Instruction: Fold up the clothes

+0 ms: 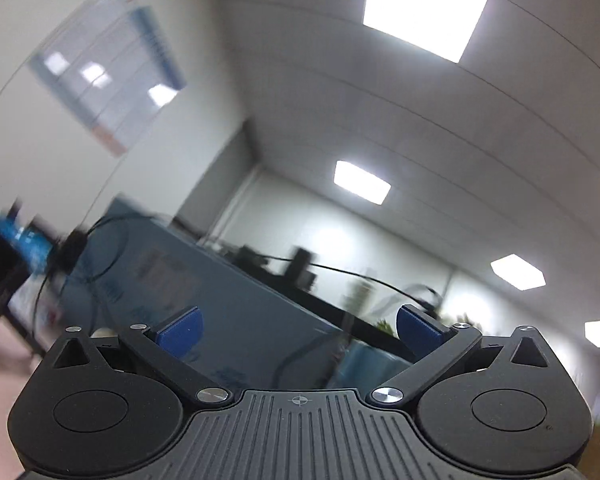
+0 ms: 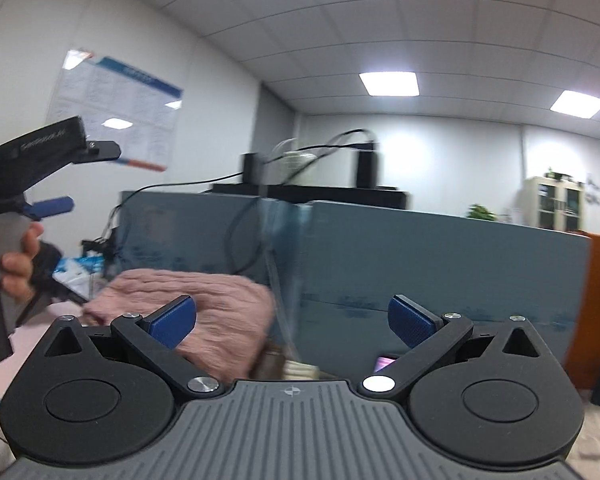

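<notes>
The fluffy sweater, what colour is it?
Pink; the sweater shows only in the right wrist view.

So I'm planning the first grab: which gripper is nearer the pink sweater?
Right. The right gripper is open just over the pink sweater; the left gripper is raised off to its left.

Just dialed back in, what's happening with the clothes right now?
Nothing is being gripped at this moment. Both tongs are raised and pointing out at the office rather than down at the work surface. The right tongs are open and empty, with a fuzzy pink garment bunched up just beyond them. The left tongs are open too and tilted up toward the ceiling lights; the right view shows them held in the person's hand. The views are motion-blurred.
</notes>
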